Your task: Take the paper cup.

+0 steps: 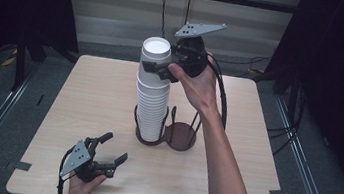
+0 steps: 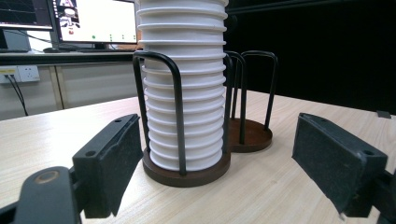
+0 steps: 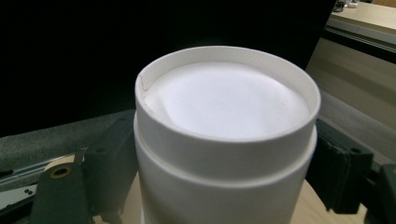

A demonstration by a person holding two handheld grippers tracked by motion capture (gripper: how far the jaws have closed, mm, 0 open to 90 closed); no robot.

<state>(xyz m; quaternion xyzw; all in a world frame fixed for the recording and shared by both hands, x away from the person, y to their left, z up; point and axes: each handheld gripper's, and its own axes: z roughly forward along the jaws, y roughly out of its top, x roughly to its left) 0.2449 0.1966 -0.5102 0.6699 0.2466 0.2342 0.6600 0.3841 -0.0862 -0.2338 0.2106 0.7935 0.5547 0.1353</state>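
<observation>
A tall stack of upturned white cups [image 1: 151,107] [image 2: 184,93] stands in the left ring of a black wire holder [image 1: 141,134] [image 2: 177,93] at the table's middle. My right gripper [image 1: 156,67] [image 3: 224,172] is up at the top of the stack. Its jaws press on both sides of the top cup [image 1: 156,53] [image 3: 224,135], shut on it. My left gripper [image 1: 115,147] [image 2: 219,154] rests low near the front left of the table, open and holding nothing. It points at the foot of the stack.
The holder's right ring [image 1: 181,134] [image 2: 250,135] has a bare brown base beside the stack. The wooden table [image 1: 95,92] spreads around the holder. Monitors [image 2: 93,21] sit on a desk behind, and dark curtains flank the table.
</observation>
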